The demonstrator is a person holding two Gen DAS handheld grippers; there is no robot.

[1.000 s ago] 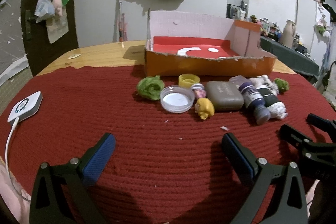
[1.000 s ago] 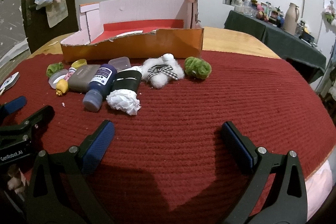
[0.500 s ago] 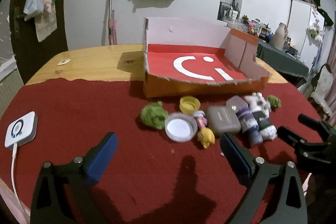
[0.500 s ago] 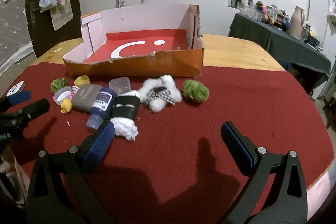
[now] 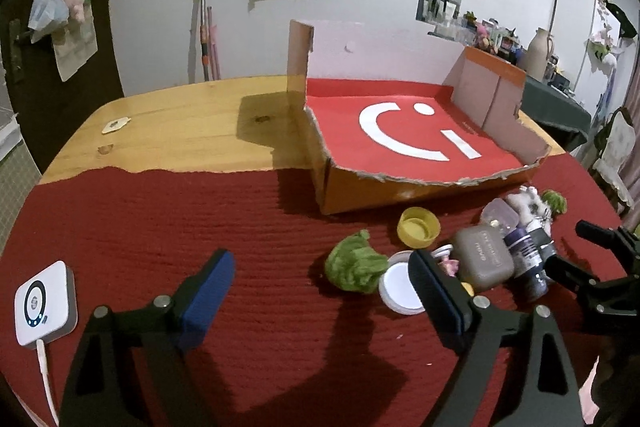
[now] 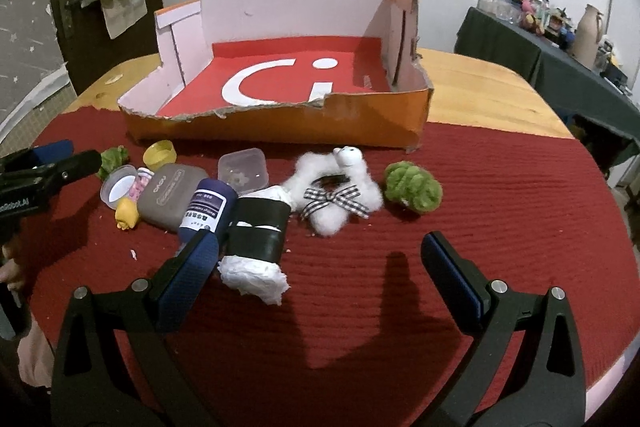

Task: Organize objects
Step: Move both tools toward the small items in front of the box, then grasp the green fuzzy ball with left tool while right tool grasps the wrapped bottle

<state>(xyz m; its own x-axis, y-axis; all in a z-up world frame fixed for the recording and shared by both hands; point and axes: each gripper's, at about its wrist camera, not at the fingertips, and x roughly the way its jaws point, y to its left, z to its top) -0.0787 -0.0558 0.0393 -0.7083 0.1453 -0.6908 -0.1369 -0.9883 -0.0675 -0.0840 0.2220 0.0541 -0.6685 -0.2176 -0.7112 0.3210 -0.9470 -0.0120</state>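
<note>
Progress nil: box [image 6: 280, 131] empty, all items in a row on the red mat [image 6: 500, 227] before it. Left hand-held gripper [image 5: 320, 281] has just been closing, nothing between; right hand-held gripper [image 6: 320, 259] apart, empty.

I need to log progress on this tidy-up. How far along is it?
Nothing looks done: the cardboard box is bare inside. Nothing is in hand either; the left gripper, whose jaws have just been closing, and the right gripper are both open and hold nothing. Everything is left: yellow cap, grey case, blue bottle and white plush lie on the red mat.
</note>
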